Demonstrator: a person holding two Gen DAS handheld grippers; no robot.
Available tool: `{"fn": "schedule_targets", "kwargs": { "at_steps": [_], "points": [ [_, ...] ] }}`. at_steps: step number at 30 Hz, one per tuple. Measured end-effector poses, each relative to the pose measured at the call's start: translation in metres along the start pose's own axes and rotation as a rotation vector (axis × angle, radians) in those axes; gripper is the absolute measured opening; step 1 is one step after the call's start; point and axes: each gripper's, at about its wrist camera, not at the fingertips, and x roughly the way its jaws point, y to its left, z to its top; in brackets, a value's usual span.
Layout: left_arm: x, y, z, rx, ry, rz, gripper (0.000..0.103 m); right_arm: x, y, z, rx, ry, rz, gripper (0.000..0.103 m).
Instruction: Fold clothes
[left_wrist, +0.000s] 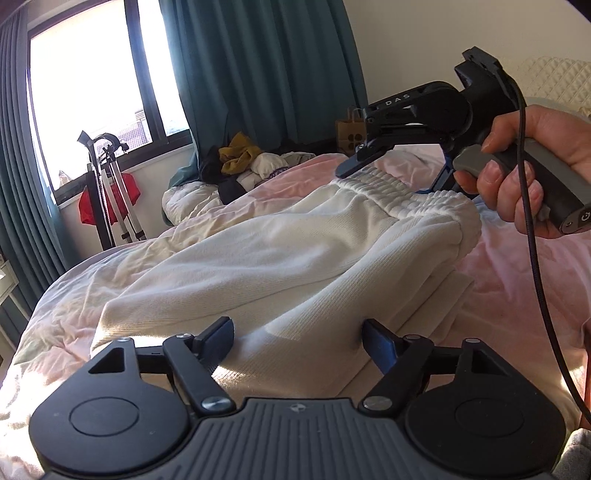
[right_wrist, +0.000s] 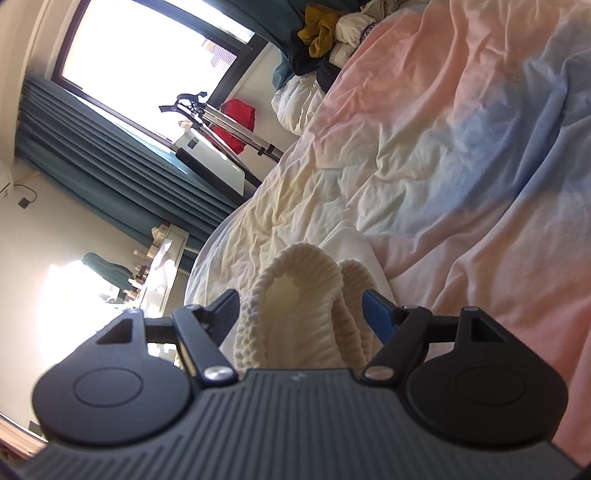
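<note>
Left wrist: left tongs (left_wrist: 297, 338) agape astride white trousers (left_wrist: 280, 254) hem; right tongs (right_wrist: 301, 314) agape, waistband (right_wrist: 299, 306) between.

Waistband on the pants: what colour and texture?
Cream-white, ribbed elastic waistband; the right wrist view shows it best.

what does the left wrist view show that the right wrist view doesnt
Only the left wrist view: the right gripper from outside, the hand holding it, its cable, a paper bag, and the white pants laid out in full with the left gripper at their near end.

Only the right wrist view: the ribbed waistband close up between the right gripper's open jaws, and a cluttered shelf by the wall.

Both: the pink bedding, the clothes pile, the window, teal curtains, a red cloth.
</note>
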Motion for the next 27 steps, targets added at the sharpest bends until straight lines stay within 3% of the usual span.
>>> {"fn": "schedule_targets", "kwargs": {
  "at_steps": [4,6,9,11,13,17,22,27],
  "points": [
    [0.009,0.001,-0.006,-0.001,-0.010,-0.014,0.064,0.019,0.017,-0.005,-0.093,0.017,-0.009,0.073],
    [0.011,0.002,-0.007,-0.011,-0.018,-0.026,0.051,0.022,0.028,-0.007,-0.162,-0.007,-0.039,0.056],
    [0.010,0.005,-0.007,-0.027,-0.046,-0.041,0.029,0.022,0.041,-0.009,-0.250,-0.047,-0.060,0.041],
    [0.006,0.007,-0.007,-0.040,-0.078,-0.052,0.021,0.020,0.049,-0.003,-0.260,-0.073,-0.031,0.031],
    [0.001,0.006,-0.007,-0.050,-0.114,-0.068,0.018,0.020,0.057,0.005,-0.266,-0.094,-0.003,0.029],
    [0.004,0.005,-0.005,-0.071,-0.133,-0.103,0.020,0.023,0.064,0.018,-0.317,-0.141,-0.001,0.029],
    [0.024,0.003,-0.009,-0.098,-0.061,-0.133,0.024,0.054,0.021,0.016,-0.248,-0.059,-0.124,0.033],
    [0.018,0.011,-0.008,-0.172,-0.065,-0.172,0.039,0.045,0.026,0.015,-0.255,-0.063,-0.104,0.038]
  ]
}}
